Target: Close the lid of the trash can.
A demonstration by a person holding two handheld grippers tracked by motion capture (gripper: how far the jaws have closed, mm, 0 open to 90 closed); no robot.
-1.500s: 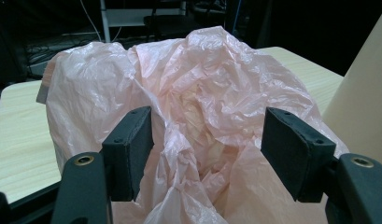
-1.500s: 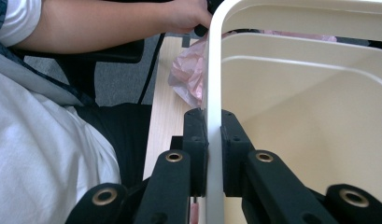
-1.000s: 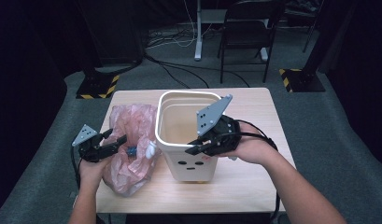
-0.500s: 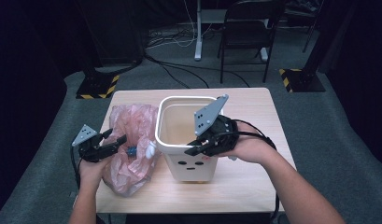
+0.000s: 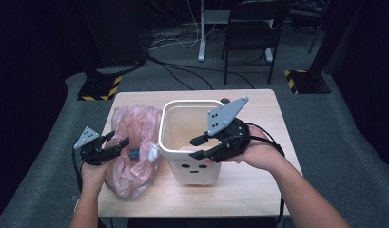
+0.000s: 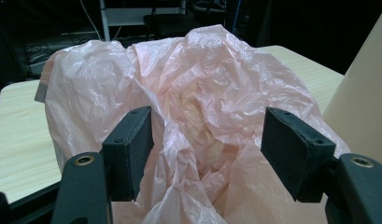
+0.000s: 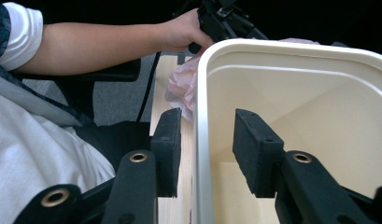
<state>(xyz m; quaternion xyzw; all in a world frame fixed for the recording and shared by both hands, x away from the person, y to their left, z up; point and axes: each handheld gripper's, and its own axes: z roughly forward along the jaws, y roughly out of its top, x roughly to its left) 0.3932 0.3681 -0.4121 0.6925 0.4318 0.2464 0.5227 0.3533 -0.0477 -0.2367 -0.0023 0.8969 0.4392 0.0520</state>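
On the table (image 5: 258,190) the cream bin (image 5: 182,124) stood upright near the middle, and the pink plastic bag (image 5: 135,137) lay crumpled just beside it at nine o'clock. The right gripper (image 5: 198,148) had just been opening; its fingers (image 7: 254,149) straddled the bin's near rim without pressing, so I judged the bin released. The left gripper (image 5: 117,142) held its fingers (image 6: 132,149) spread around the bag's folds, not clenched, probably ready to take it.

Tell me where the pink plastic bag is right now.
In the high view the pink plastic bag lies crumpled on the left part of the wooden table, right beside the cream bin.
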